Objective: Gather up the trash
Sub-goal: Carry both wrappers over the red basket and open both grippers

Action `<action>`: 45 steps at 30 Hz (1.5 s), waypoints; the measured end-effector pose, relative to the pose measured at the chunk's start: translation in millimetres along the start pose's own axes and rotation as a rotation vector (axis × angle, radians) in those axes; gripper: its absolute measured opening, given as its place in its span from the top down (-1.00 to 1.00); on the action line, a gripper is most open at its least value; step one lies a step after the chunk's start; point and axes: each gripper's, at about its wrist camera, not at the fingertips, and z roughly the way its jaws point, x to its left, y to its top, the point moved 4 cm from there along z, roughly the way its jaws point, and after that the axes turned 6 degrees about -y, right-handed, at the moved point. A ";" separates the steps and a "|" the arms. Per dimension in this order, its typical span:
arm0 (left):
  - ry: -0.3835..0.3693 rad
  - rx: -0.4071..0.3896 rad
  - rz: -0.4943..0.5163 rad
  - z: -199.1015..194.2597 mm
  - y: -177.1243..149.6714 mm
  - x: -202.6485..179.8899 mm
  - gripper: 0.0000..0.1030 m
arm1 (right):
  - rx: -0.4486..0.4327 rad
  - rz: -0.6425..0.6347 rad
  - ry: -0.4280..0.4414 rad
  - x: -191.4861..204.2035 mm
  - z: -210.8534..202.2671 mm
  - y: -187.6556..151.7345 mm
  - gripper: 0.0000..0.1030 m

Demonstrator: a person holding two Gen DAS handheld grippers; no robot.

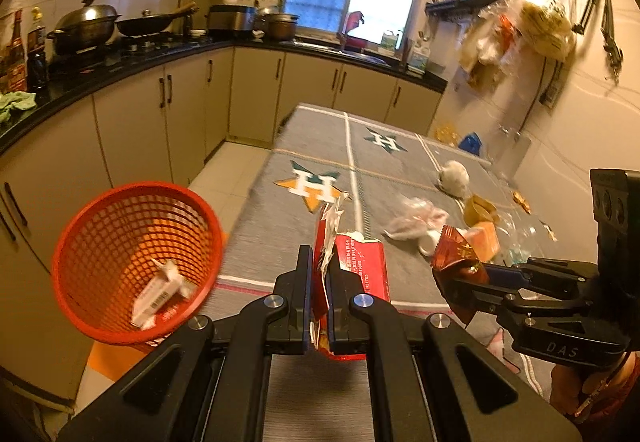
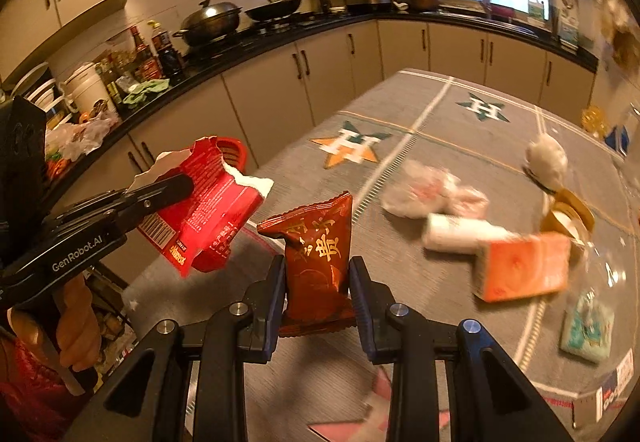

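Observation:
My left gripper (image 1: 319, 266) is shut on a torn red carton (image 1: 362, 266), held above the near edge of the grey tablecloth (image 1: 312, 146). The same carton (image 2: 208, 210) shows at the left of the right wrist view, with the left gripper (image 2: 180, 184) clamped on it. My right gripper (image 2: 317, 270) is shut on a dark red snack packet (image 2: 318, 250), upright between the pads; this packet (image 1: 456, 254) also appears at the right in the left wrist view. A red mesh basket (image 1: 136, 266) stands left of the table, low down, with a white and red box (image 1: 162, 294) inside.
On the table lie crumpled clear plastic (image 2: 424, 190), a white tube (image 2: 460, 234), an orange box (image 2: 524, 266), a white fluffy ball (image 2: 546, 162), a gold lid (image 2: 568, 214) and a teal packet (image 2: 586, 326). Black-topped kitchen counters (image 1: 168, 54) with cabinets run along the left and back.

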 end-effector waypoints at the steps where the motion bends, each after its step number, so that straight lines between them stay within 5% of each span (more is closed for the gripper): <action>1: 0.005 -0.006 -0.005 -2.8 1.8 5.0 0.90 | 0.000 -0.008 0.005 4.5 1.0 2.8 0.34; 32: 0.187 -0.032 -0.187 -17.2 6.7 159.6 0.90 | 0.101 -0.077 0.197 129.5 93.1 89.4 0.34; 45: 0.206 -0.002 -0.209 -8.7 -5.1 178.9 0.90 | 0.153 -0.063 0.201 153.2 139.1 99.2 0.30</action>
